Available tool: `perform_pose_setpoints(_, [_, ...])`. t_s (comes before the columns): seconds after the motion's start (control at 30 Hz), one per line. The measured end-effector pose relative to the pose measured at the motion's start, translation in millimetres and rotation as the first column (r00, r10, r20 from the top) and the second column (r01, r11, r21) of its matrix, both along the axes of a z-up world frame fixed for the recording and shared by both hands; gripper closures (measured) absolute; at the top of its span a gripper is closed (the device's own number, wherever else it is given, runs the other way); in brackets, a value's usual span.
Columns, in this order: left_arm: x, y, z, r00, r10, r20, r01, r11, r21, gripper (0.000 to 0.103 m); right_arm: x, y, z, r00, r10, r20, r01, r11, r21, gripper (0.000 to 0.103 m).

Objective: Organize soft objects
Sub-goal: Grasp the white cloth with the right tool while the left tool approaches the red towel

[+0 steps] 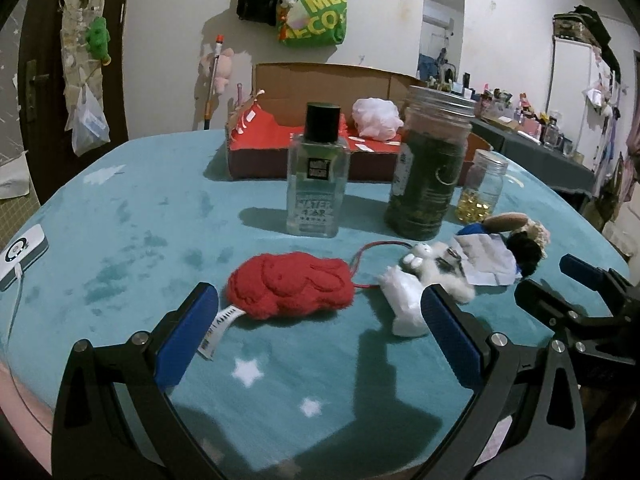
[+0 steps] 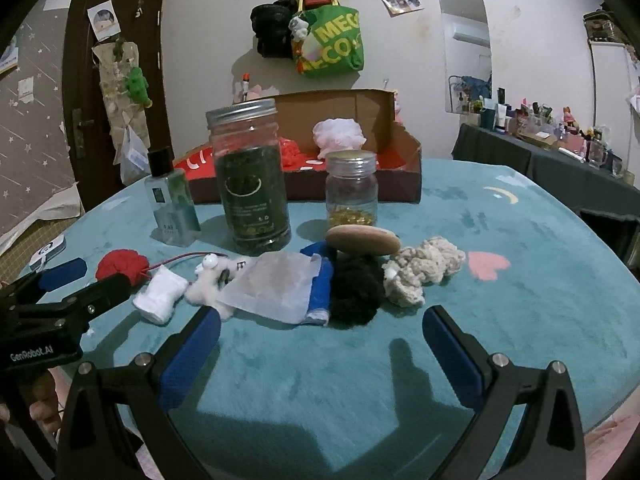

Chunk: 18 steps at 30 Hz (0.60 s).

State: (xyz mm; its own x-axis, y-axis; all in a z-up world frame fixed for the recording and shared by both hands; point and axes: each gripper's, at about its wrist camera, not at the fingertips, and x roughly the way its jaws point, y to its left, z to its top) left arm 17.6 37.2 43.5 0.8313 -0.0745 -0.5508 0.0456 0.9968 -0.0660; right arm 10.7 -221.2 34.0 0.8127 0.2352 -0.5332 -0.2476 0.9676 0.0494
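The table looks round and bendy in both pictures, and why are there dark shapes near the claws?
Left wrist view: the fisheye lens curves the blue table and darkens the corners. Right wrist view: the same bend; the dark shapes on the cloth are shadows of the right gripper, and light glares on the tall jar.

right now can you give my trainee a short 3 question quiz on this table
1. True or false: the left gripper is shut on the red plush.
2. What lies in the cardboard box? A) pink mesh puff B) black toy C) small jar
3. Which has the black cap: the clear bottle or the tall dark jar?

Key: 1 false, it is open. 2 A. 3 the clear bottle.
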Motion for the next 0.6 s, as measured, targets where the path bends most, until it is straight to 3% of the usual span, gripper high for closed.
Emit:
perform_pose_setpoints(0.37, [27,15,-4,0.998,0.004,-0.065,0.000,0.999,0.053,0.000,20,19,5,0.998,0.056,-0.017,-0.056,0.998,-0.005,0.000])
perform_pose_setpoints(0.6, [40,21,-9,0.995,-0.007,-0.098,0.014,0.998,0.068,0.001,29,33,4,0.998,0.070,-0.003,-0.070,0.995,-0.071,0.003])
